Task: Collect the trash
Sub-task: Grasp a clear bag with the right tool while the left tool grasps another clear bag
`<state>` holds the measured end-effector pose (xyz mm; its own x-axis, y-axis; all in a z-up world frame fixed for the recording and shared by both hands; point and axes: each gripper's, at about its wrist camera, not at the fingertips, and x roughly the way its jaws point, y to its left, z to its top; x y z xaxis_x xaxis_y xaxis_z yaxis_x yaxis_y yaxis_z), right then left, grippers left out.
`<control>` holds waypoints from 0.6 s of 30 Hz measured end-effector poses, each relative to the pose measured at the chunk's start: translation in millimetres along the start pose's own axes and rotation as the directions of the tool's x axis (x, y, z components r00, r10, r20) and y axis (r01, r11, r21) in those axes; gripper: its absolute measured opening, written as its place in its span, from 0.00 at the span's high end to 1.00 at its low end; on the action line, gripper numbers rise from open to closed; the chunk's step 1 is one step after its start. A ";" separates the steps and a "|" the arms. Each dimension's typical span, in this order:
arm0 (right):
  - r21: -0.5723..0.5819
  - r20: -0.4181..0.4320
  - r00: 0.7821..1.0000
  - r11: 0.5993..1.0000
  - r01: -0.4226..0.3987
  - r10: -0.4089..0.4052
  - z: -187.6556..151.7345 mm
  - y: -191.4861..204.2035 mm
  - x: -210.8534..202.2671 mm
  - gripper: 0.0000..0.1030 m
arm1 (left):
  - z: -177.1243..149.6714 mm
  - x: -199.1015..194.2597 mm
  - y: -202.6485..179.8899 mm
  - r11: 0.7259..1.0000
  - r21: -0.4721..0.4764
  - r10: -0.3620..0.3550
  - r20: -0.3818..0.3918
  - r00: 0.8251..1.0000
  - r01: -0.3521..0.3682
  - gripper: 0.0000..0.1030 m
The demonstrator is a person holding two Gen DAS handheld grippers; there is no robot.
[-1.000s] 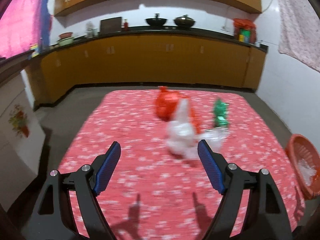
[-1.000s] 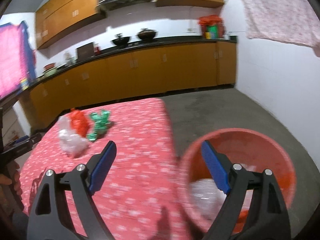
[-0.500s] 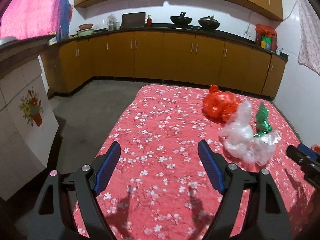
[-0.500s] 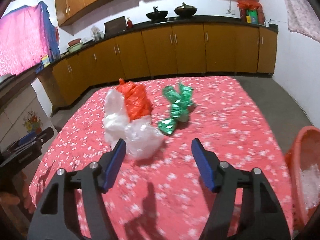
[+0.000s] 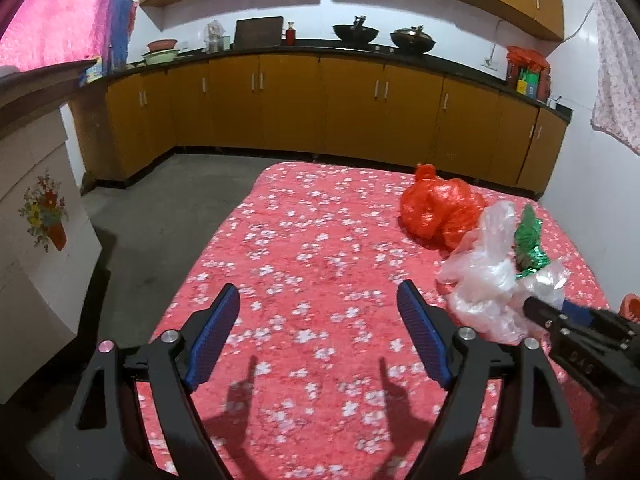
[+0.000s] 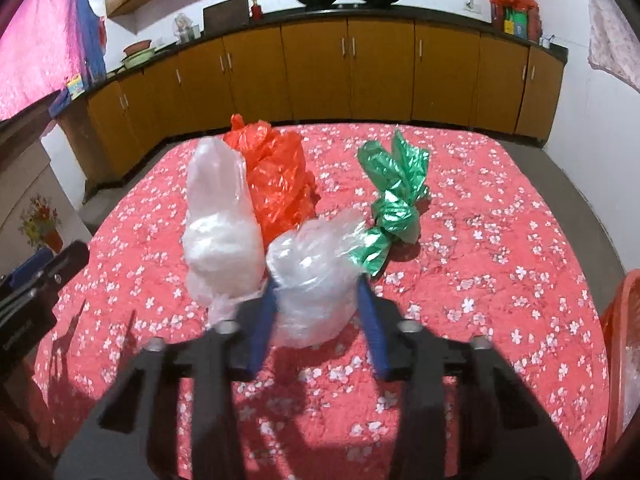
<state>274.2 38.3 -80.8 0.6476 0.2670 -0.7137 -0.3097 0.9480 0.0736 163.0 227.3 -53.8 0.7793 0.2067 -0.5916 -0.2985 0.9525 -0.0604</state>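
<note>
Clear plastic bag point(image 6: 310, 280) — clamped between right hand-held gripper point(image 6: 316, 300) pads.

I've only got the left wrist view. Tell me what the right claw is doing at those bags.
Observer: The right claw straddles the near clear bag, with a blue finger against each side.
Operator: Say whether it's gripped.
Observer: Cannot tell. The bag appears to rest on the tablecloth, not lifted.
Operator: Give me the basket.
Observer: The red basket sits off the table's right edge, with clear plastic already inside.
</note>
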 end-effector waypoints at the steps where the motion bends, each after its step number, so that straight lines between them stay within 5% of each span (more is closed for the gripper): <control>1: 0.000 -0.008 1.000 1.000 0.000 0.000 -0.5 -2.1 0.2 0.77 | 1.1 -0.7 -3.2 1.000 0.004 -0.010 0.005 1.000 0.010 0.18; 13: 0.057 0.041 0.998 0.998 0.040 -0.042 -22.0 -57.4 -34.2 0.80 | 5.8 0.7 -68.1 0.988 0.084 -0.131 -0.004 0.991 0.131 0.11; 18: 0.106 0.031 0.997 0.992 0.068 -0.072 -31.4 -84.5 -44.1 0.80 | 6.1 19.9 -98.9 0.983 0.126 -0.130 -0.055 0.990 0.136 0.10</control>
<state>249.9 -59.1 -77.5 0.6897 0.2037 -0.6948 -0.1898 0.9769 0.0980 211.3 138.6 -54.7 0.7800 0.0687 -0.6220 -0.1178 0.9923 -0.0381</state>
